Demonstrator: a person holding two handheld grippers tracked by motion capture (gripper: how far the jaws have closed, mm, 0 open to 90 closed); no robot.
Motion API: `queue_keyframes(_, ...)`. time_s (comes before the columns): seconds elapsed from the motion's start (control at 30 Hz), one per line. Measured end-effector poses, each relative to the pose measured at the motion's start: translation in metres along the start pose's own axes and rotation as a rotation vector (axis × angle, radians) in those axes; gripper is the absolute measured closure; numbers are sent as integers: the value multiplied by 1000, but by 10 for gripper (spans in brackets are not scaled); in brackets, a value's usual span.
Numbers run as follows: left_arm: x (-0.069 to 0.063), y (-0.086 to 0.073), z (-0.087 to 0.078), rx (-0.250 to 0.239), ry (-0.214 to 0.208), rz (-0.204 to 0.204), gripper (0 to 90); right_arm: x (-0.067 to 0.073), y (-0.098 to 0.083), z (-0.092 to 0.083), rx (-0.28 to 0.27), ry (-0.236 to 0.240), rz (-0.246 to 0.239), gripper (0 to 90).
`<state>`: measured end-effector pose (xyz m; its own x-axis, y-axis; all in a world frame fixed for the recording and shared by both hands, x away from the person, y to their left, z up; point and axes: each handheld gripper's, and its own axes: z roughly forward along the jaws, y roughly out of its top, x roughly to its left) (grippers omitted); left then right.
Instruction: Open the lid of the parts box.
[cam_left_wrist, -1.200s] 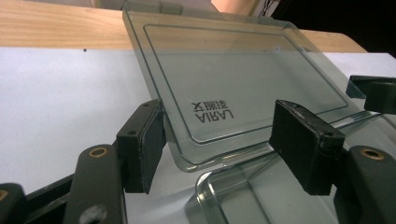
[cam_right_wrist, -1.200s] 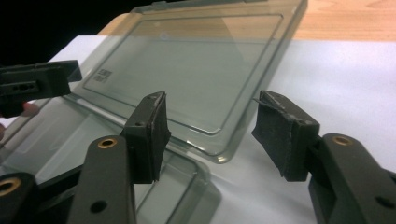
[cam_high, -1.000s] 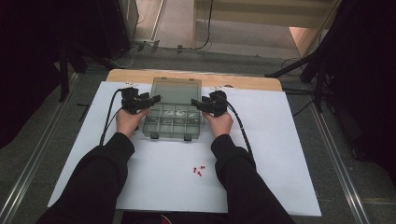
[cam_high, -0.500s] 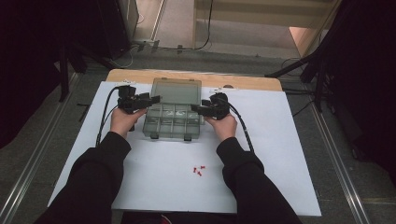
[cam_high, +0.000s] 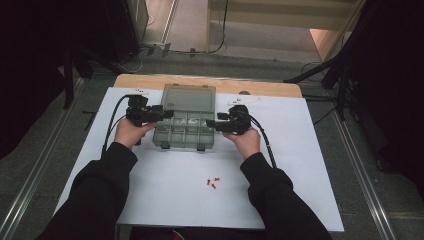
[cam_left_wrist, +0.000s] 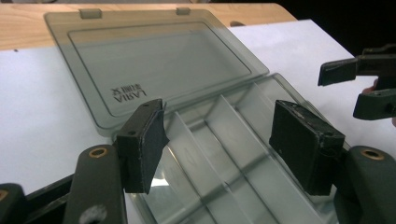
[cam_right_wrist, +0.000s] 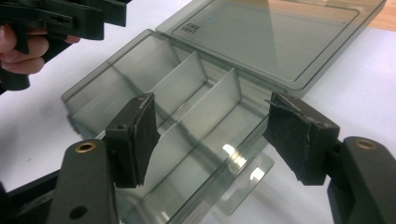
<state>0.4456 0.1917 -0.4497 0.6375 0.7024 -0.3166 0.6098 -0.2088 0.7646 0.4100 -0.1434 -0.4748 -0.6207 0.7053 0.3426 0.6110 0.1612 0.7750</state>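
High view: the compartment box (cam_high: 184, 131) lies centre frame on the white tabletop (cam_high: 300, 165), lid (cam_high: 190, 97) folded flat behind. The left claw (cam_high: 167, 114) and right claw (cam_high: 210, 123) flank it.

Left gripper view: jaws apart, empty, above the compartments.

Right gripper view: jaws have just been opening, empty.

White-covered table (cam_high: 300, 165) bears an organizer box (cam_high: 185, 130) (lid open) and 3 red bits (cam_high: 213, 182).
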Motion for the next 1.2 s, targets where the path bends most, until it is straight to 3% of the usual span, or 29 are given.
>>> queue_keyframes(0.53,-16,-7,-12,34,-58,23,347,8,-12,-19,18,40,-32,333)
queue_keyframes(0.83,-26,-13,-21,54,-80,75,347,18,-21,-26,36,74,-50,334)
queue_keyframes(1.2,-38,-16,-30,57,-111,94,346,24,-28,-38,41,93,-76,337)
